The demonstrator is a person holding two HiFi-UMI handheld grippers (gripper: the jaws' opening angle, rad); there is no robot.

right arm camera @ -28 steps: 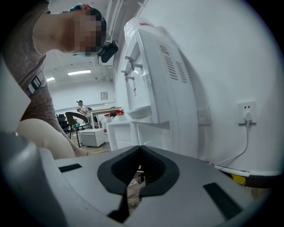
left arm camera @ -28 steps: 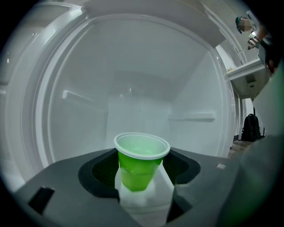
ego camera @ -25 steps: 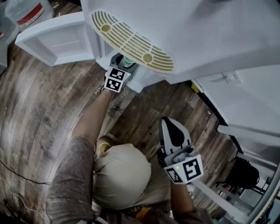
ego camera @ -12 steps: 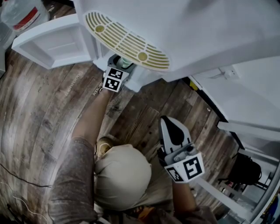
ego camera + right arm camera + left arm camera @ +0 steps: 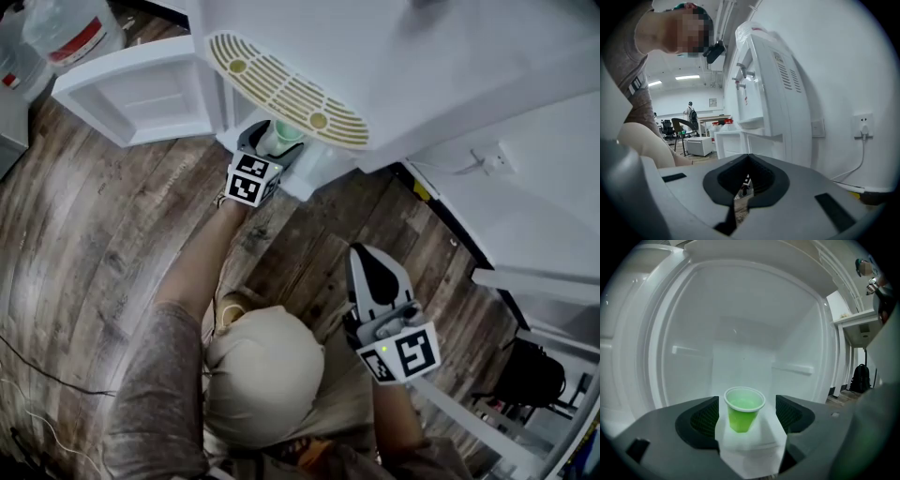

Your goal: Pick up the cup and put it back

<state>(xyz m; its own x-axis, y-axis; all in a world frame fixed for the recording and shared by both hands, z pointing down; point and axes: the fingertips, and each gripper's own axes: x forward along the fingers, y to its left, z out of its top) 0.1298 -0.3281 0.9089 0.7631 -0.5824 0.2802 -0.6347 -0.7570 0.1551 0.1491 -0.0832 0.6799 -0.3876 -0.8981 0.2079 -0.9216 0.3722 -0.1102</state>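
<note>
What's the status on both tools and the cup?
Left tool open, jaws just opened wider, green cup upright between them, untouched. Right tool shut, empty. Nothing in the way.

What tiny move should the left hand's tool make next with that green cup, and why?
Probably draw the left gripper straight back out of the white cabinet, keeping it level. Its fingers have just been opening and now stand clear on either side of the green cup, which stands upright inside on its own, so it looks released.
</note>
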